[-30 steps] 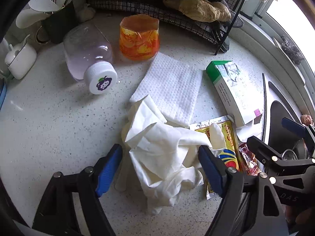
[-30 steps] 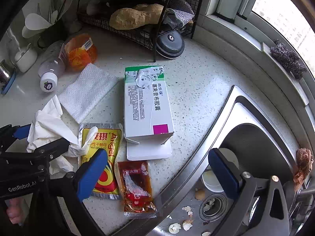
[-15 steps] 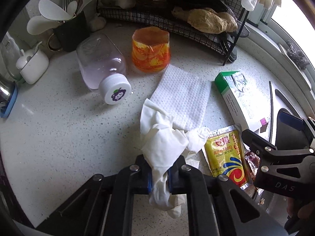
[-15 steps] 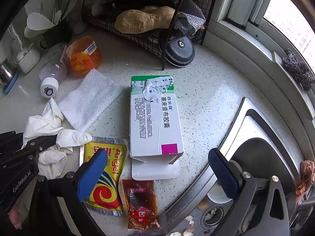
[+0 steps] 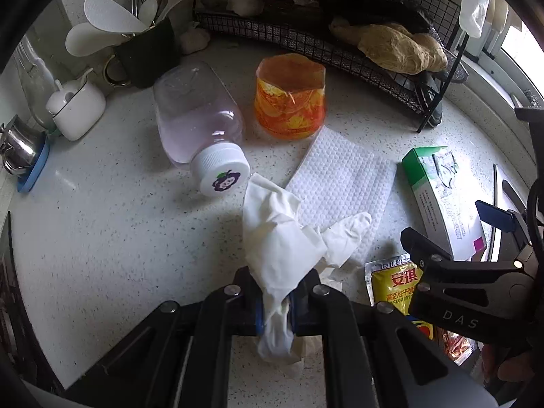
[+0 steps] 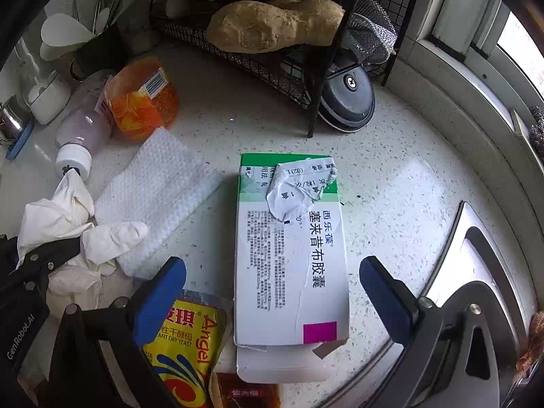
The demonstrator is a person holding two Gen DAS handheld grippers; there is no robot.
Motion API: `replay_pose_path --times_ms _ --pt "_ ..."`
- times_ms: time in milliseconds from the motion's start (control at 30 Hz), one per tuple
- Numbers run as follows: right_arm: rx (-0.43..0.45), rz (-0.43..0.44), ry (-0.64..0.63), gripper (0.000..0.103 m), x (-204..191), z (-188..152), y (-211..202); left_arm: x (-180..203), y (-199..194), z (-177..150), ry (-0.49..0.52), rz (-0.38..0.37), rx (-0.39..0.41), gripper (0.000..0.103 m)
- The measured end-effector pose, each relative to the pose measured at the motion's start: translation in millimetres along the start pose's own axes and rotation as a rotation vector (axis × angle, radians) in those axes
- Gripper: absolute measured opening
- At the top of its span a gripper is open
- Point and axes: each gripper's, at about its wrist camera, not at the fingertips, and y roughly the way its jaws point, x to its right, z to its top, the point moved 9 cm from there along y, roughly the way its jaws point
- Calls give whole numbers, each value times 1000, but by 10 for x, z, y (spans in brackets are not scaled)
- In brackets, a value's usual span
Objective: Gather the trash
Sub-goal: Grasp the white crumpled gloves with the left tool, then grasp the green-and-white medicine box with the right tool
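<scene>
My left gripper (image 5: 276, 301) is shut on a crumpled white glove (image 5: 278, 238), held just above the speckled counter; the glove also shows in the right wrist view (image 6: 61, 217). My right gripper (image 6: 272, 282) is open, its blue pads on either side of a green-and-white medicine box (image 6: 292, 255), hovering over its near end. A yellow yeast packet (image 6: 185, 343) and a red sauce sachet (image 6: 246, 391) lie by the left finger. A white paper towel (image 5: 340, 183), a tipped plastic bottle (image 5: 197, 125) and an orange wrapper cup (image 5: 289, 98) lie farther back.
A black wire rack (image 6: 272, 57) with a brown lump stands at the back. A utensil holder (image 5: 146, 54) and white jar (image 5: 76, 108) are at the back left. The steel sink (image 6: 476, 272) edge is at the right.
My left gripper closed on the glove and lifted it, pulling back. My right gripper moved forward and left over the medicine box, staying open.
</scene>
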Motion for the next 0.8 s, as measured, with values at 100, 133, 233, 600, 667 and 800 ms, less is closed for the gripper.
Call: replay_pose_path --times_ms 100,133,233,600,667,800 --pt "-4 32 7 102 -19 18 68 9 31 -5 2 4 -2 10" --pt "1 33 6 102 -23 25 71 10 36 -8 5 4 -2 10" --pt "17 39 -12 89 -44 64 43 -22 24 -42 1 -12 5 10" --pt "86 30 4 56 -136 14 -528 -137 -335 -158 2 -51 72 10" --pt "100 38 10 56 -183 -12 -679 -180 -442 -203 4 -52 90 10" --pt "118 63 8 56 -323 -103 -956 -276 -665 -324 3 -53 120 10"
